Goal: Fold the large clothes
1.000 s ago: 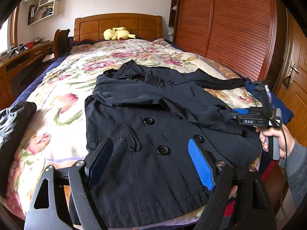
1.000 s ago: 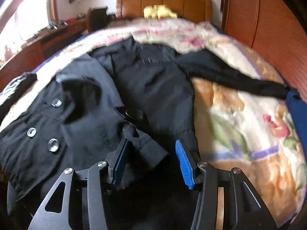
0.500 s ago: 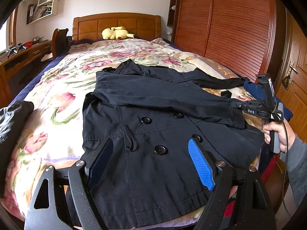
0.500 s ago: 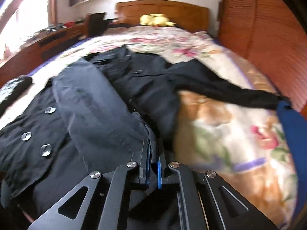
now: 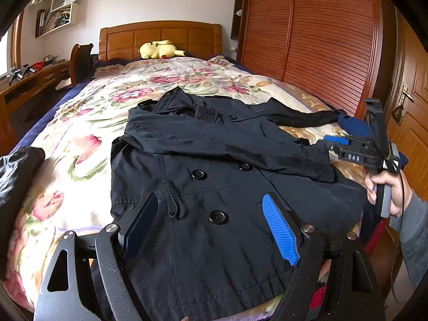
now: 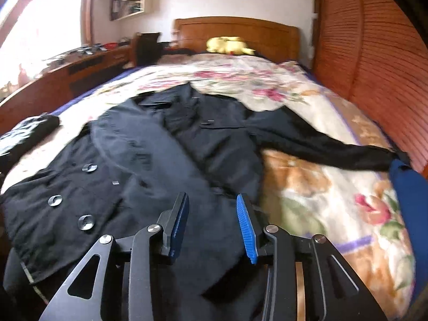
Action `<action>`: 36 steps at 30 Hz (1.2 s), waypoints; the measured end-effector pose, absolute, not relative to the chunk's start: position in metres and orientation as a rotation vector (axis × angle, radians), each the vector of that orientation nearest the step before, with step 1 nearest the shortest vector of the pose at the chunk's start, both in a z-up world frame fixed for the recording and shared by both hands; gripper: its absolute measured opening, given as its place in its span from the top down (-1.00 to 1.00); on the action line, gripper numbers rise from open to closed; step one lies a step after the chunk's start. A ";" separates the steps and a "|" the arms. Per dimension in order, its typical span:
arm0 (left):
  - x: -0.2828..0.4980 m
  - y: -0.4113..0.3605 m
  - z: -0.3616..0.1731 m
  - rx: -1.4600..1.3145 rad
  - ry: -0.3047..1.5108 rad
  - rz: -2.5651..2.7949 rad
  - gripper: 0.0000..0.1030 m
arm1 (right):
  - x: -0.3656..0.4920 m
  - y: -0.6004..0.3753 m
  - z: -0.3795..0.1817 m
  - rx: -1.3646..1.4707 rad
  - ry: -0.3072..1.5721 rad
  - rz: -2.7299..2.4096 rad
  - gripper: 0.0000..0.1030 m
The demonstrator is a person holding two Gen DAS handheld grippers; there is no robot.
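A large black double-breasted coat (image 5: 214, 176) lies front-up on the flowered bedspread (image 5: 80, 144). One sleeve is folded across its chest (image 5: 227, 144); the other sleeve (image 6: 321, 144) stretches out toward the wardrobe side. My left gripper (image 5: 211, 222) is open and empty, hovering over the coat's lower front near the buttons. My right gripper (image 6: 211, 224) is open above the end of the folded sleeve, holding nothing. It also shows in the left wrist view (image 5: 355, 149), held by a hand at the coat's right edge.
A blue garment (image 6: 409, 203) lies at the bed's right edge by the wooden wardrobe (image 5: 321, 40). Another dark garment (image 5: 16, 171) lies at the left edge. A yellow plush toy (image 5: 159, 49) sits by the headboard. A desk (image 5: 29, 80) stands left.
The right gripper closed on the sleeve end, pulled it across the coat's chest, and has now opened and let it go. The left gripper stayed open and nearly still.
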State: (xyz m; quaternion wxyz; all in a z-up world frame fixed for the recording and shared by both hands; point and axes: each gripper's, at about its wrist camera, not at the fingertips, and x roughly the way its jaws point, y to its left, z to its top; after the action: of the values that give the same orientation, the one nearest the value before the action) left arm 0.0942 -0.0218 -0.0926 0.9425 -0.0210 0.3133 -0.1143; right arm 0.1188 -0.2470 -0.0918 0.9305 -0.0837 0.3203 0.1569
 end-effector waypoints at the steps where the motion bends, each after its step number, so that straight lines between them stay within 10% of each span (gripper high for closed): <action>1: 0.095 -0.023 -0.092 -0.045 0.638 -0.233 -0.58 | 0.118 -0.244 -0.095 -0.168 0.667 0.347 0.25; 36: 0.236 -0.082 -0.105 -0.048 0.546 -0.271 -0.58 | 0.125 -0.250 -0.167 -0.069 0.755 0.433 0.24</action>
State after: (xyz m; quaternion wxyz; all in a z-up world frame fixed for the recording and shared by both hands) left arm 0.2358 -0.0822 -0.1055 0.9536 -0.0236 0.2690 -0.1332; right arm 0.1245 -0.2497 -0.1668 0.9062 -0.0334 0.3657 0.2098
